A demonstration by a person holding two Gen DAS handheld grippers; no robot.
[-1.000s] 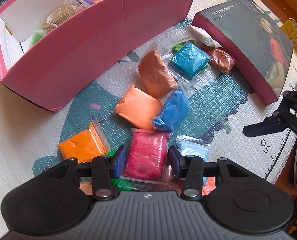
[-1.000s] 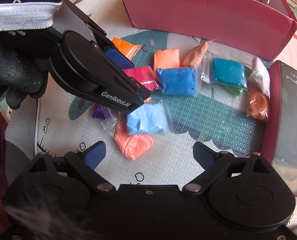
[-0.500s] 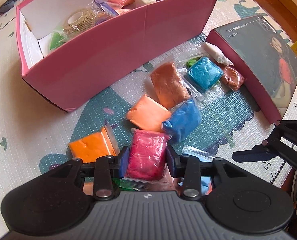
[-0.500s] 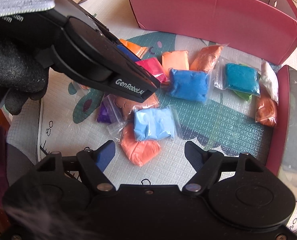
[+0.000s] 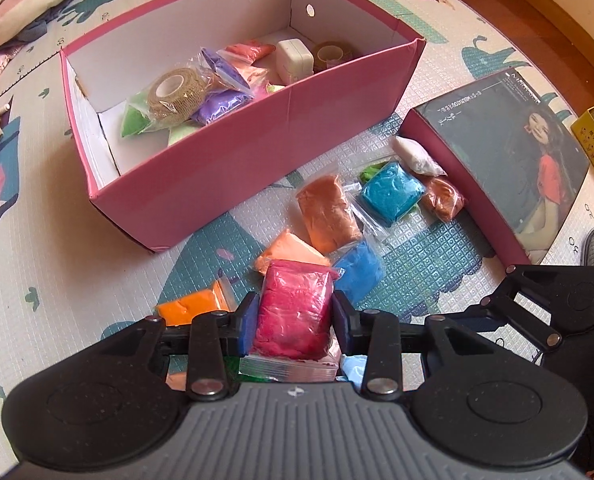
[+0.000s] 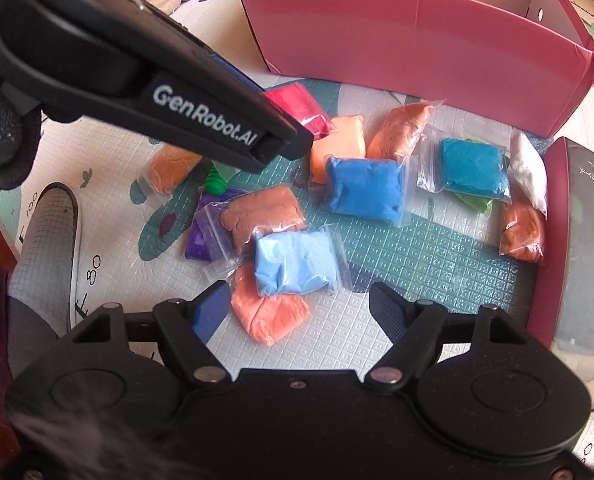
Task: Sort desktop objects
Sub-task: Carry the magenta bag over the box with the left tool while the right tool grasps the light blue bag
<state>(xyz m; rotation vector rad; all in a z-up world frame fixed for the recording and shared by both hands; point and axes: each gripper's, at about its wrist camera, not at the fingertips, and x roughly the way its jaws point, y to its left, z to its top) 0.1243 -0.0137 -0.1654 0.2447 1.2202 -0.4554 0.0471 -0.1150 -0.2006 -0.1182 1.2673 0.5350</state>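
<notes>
While the red bag is pinched between the pads of the left gripper, it is carried clear of the play mat, short of the pink box that stands toward the mat's far edge. The right gripper is held wide apart, with nothing between its fingers, just above the light blue bag near the mat's near edge.

Part of the sorting appears done: inside the box can be seen a tape roll, purple bags, a green bag, a white block and a second tape roll.

Much is judged to remain. Left on the mat are the dark blue bag, the teal bag, a peach bag, a brown-orange bag, a rust bag, a white bag, a salmon bag, another orange-brown bag, a purple bag and a bright orange bag. Beside the mat's right edge lies the box lid.

By this count, roughly a third of the work seems finished; the red bag has yet to be dropped into the box.
</notes>
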